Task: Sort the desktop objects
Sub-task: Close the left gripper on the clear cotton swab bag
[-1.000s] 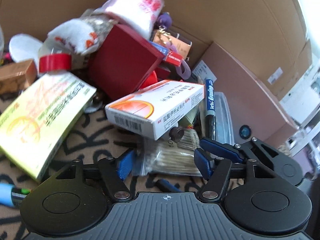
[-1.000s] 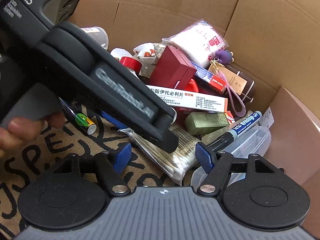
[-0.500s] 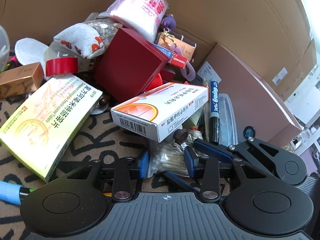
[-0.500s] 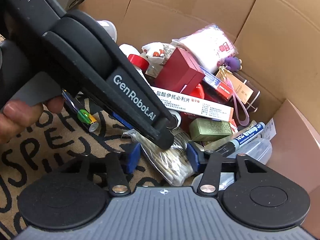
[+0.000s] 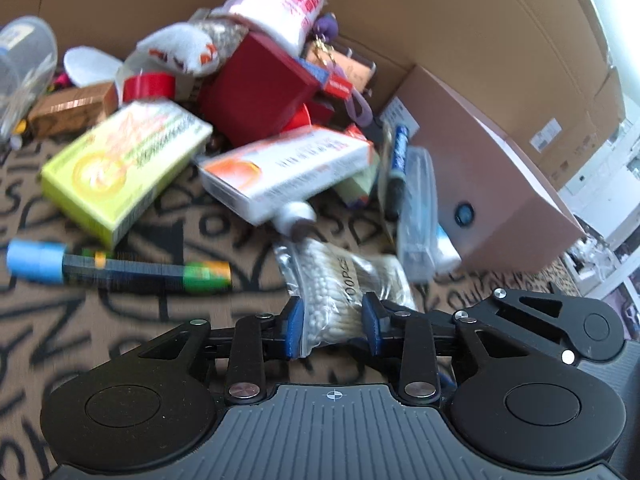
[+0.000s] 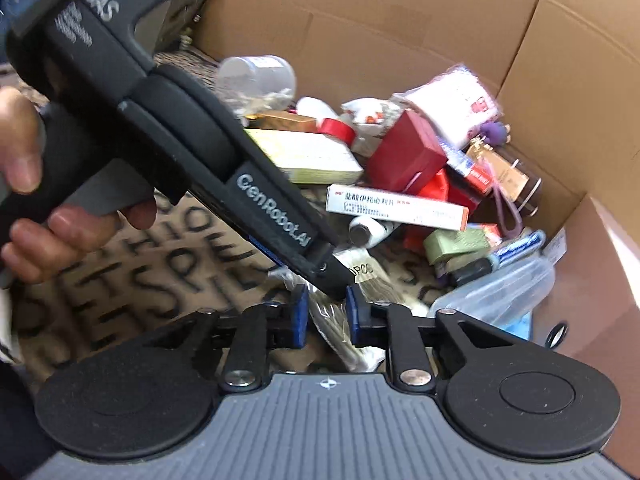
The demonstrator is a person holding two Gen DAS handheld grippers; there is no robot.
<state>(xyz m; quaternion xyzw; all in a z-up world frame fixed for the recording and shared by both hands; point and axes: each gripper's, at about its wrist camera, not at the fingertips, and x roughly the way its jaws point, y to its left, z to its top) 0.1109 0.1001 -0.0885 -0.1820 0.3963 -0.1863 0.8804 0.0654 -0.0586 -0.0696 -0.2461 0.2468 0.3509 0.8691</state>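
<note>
clutter on lettered brown mat (image 5: pixel 120 320) between cardboard walls (image 6: pixel 400 32); both hand-held grippers pinch cotton-swab bag (image 5: pixel 340 280).

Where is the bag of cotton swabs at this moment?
In the left wrist view the bag of cotton swabs sits low in the centre, gripped by the left gripper, just below the white medicine box.
</note>
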